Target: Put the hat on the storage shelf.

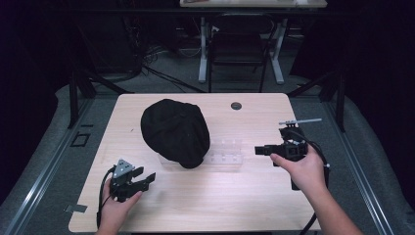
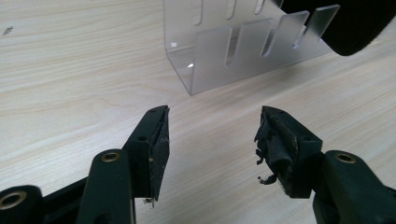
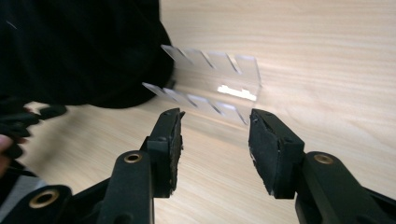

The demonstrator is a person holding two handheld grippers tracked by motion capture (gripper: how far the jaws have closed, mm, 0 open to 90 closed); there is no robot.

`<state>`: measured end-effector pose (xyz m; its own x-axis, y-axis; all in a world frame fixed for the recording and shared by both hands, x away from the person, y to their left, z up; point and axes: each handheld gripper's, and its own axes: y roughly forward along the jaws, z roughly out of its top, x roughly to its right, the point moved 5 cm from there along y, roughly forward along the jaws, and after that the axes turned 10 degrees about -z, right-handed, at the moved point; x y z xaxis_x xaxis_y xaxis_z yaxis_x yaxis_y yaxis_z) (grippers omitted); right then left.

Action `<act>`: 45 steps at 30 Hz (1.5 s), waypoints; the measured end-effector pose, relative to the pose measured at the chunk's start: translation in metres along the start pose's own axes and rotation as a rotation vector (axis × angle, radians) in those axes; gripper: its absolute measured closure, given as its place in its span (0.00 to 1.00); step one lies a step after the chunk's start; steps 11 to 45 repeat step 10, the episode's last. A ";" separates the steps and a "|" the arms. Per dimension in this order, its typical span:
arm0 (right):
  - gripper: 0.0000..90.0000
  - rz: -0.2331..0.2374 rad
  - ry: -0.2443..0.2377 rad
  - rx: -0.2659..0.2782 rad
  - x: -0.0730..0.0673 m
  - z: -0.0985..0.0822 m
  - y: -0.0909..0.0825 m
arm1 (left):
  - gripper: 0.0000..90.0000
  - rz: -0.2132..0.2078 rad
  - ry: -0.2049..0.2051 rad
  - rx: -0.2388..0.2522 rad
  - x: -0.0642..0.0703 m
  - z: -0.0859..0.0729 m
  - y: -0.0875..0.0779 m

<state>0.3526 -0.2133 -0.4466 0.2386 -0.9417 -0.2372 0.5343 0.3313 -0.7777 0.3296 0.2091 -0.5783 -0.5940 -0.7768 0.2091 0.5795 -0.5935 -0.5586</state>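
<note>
A black cap (image 1: 174, 131) lies on the wooden table (image 1: 205, 200), its brim resting over the left end of a clear acrylic slotted rack (image 1: 225, 152). My left gripper (image 1: 147, 179) sits low at the table's front left, open, with nothing between its jaws; its own view looks at the clear rack (image 2: 243, 46) and the cap's edge (image 2: 359, 23). My right gripper (image 1: 259, 151) is held to the right of the rack, pointing left at it, open and empty. From the right gripper view, the rack (image 3: 210, 84) stands just ahead and the cap (image 3: 79, 51) is at the left.
A round cable hole (image 1: 236, 105) sits near the table's far edge. Behind the table stand a chair (image 1: 240, 46) and desk legs on a grey floor. A person's hands hold both grippers from the near side. The other hand (image 3: 14, 135) is at the left in the right gripper view.
</note>
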 end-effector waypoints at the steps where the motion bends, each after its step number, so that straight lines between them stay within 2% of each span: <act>1: 0.60 -0.007 -0.007 0.010 0.001 -0.004 0.002 | 0.48 -0.001 0.004 0.001 0.001 0.000 0.001; 6: 0.60 -0.067 -0.048 0.056 0.011 -0.031 0.015 | 0.46 -0.042 -0.012 0.015 0.005 0.000 0.002; 8: 0.59 -0.111 -0.075 0.082 0.015 -0.043 0.020 | 0.44 -0.083 -0.047 0.030 0.007 0.003 0.002; 10: 0.58 -0.131 -0.098 0.113 0.019 -0.053 0.024 | 0.43 -0.140 -0.074 0.063 0.012 0.009 0.001; 45: 0.58 -0.131 -0.098 0.113 0.019 -0.053 0.024 | 0.43 -0.140 -0.074 0.063 0.012 0.009 0.001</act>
